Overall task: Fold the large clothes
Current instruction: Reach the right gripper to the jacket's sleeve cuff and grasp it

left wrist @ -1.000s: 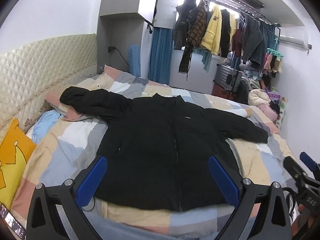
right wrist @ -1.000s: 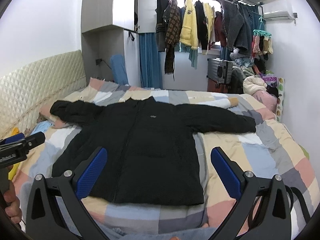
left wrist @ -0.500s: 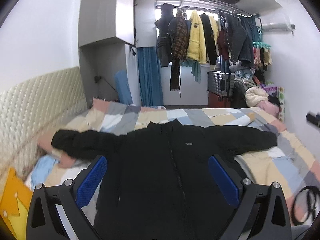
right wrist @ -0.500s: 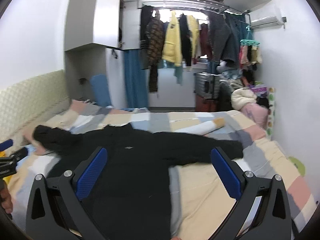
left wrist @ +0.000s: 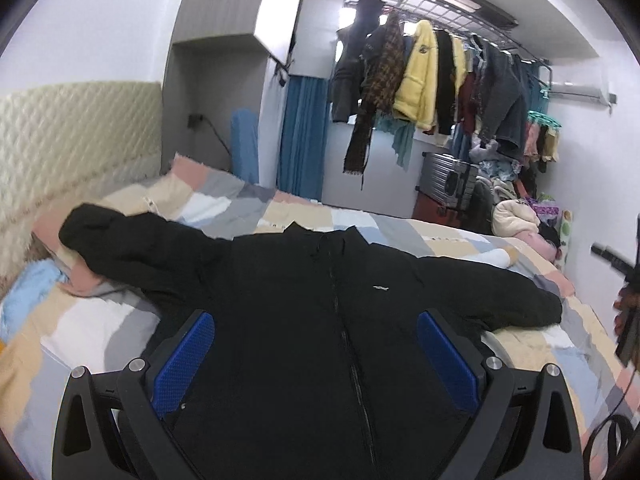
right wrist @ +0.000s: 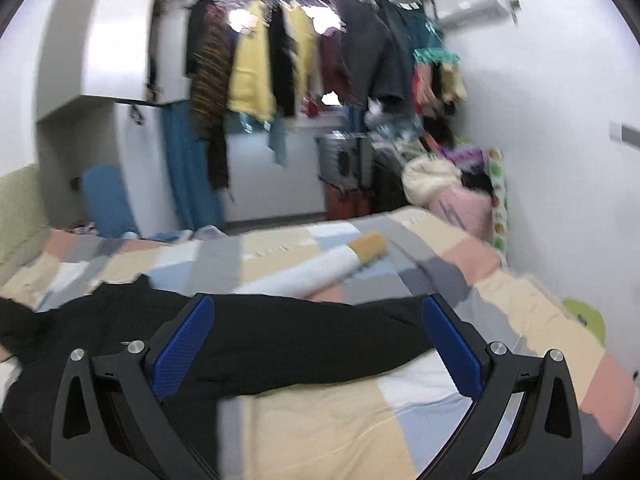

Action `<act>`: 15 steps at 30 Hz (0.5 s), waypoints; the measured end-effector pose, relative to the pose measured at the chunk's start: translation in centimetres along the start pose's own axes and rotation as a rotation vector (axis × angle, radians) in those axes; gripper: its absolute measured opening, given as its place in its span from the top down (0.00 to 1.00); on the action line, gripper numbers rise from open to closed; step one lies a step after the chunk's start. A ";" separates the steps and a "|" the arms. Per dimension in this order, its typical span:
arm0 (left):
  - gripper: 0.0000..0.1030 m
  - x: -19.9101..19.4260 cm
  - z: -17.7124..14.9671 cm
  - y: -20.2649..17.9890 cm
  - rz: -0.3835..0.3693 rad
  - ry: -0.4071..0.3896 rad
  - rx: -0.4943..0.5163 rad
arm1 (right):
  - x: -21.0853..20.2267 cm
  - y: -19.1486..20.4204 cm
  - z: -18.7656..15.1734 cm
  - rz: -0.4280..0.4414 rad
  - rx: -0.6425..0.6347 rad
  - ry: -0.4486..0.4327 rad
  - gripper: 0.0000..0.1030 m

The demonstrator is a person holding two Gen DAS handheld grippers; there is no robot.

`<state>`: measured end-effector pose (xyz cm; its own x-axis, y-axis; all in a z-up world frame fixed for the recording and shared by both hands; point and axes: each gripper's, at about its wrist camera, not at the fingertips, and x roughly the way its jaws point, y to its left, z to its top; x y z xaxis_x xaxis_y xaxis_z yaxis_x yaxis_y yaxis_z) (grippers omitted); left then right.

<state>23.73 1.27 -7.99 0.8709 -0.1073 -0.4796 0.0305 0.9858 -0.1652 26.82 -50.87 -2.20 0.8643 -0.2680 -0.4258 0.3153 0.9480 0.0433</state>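
Black jacket (left wrist: pixel 320 320) — both tongs (left wrist: pixel 316 354) (right wrist: pixel 316 344) agape above, empty

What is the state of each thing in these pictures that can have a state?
Jacket: spread flat on the bed, zipped, sleeves out to both sides, not yet folded.
Left tool: open, empty, over the jacket's body.
Right tool: open, empty, over the jacket's sleeve.
Bed: covered by a patchwork quilt.
Roll: lying on the quilt beyond the sleeve.
Hanging clothes: on the rack.
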 end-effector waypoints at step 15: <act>0.01 11.4 -3.4 0.0 0.036 0.148 -0.008 | 18.3 -16.9 -10.2 -0.110 0.514 0.188 0.13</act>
<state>32.05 -0.38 -16.38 0.7897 -0.0902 -0.6068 -0.0042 0.9883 -0.1524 33.29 -70.03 -19.91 0.7452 -0.2809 -0.6048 0.5912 0.6977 0.4045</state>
